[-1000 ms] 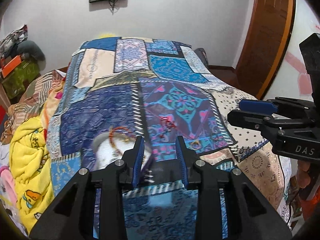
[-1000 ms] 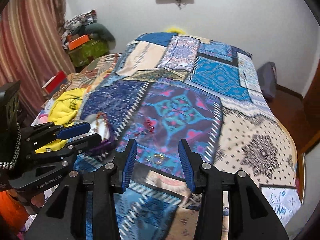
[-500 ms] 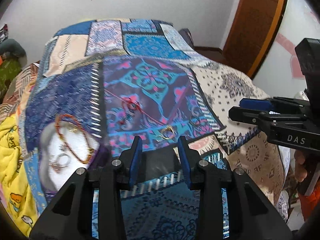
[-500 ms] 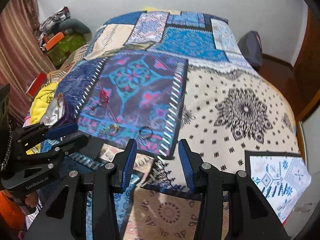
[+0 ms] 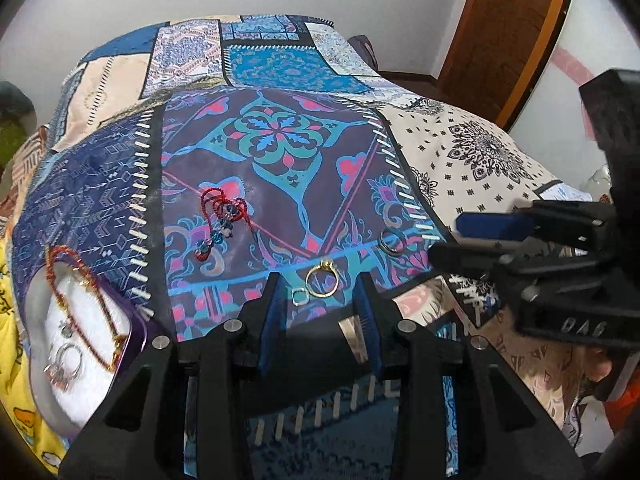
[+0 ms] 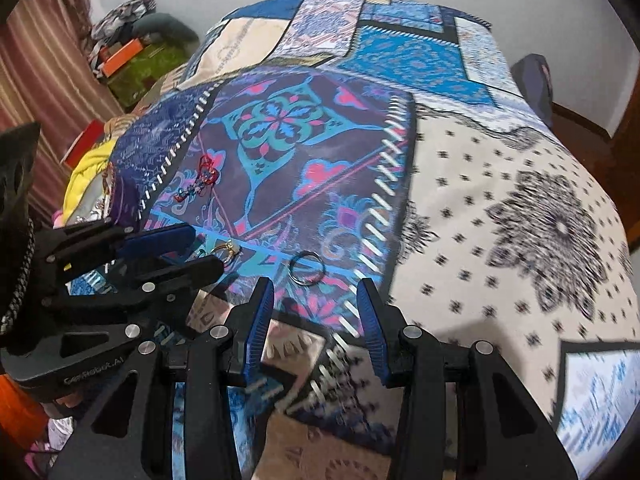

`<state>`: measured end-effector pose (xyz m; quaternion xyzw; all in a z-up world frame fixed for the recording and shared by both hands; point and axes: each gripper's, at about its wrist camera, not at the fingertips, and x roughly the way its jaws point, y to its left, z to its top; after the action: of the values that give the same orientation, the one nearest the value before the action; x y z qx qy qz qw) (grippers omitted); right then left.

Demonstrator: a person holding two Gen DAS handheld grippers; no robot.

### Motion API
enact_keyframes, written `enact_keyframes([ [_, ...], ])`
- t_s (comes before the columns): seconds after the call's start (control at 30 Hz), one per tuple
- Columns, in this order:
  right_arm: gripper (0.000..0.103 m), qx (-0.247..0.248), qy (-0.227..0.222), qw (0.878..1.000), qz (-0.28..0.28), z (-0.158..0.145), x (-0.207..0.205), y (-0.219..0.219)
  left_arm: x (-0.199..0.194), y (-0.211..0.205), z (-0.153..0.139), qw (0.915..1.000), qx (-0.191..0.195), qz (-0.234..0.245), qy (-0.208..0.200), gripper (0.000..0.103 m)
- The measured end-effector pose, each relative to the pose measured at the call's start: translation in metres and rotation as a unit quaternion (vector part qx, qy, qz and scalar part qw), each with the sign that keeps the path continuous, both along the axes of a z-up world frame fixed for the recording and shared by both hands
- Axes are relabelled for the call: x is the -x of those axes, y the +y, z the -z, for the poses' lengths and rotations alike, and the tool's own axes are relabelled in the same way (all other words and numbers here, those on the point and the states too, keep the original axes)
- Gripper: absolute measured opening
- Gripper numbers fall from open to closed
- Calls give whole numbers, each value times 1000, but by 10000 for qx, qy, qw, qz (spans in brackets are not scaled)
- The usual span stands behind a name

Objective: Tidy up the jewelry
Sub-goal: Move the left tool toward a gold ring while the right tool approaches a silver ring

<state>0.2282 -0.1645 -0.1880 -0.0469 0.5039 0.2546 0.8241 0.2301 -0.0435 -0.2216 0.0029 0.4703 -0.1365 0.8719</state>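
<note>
Left gripper spread wide, straddling the gold ring for a pinch (thin hard metal on soft patchwork bedspread). Right gripper likewise wide, empty, just short of the dark ring. Left of the gold ring: knotted red cord bracelet, then purple-rimmed tray with sorted pieces.

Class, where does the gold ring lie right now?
In the left wrist view the gold ring lies on the patchwork bedspread, just ahead of the open left claw, between a small square silver ring and a dark round ring.
</note>
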Motion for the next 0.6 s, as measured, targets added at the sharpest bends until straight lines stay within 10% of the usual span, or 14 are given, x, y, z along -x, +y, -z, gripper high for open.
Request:
enact_keyframes([
  [0.6,19,48,-40,10000,18,11,-8,6,-21,-4,13,9996,-20,205,169,19],
])
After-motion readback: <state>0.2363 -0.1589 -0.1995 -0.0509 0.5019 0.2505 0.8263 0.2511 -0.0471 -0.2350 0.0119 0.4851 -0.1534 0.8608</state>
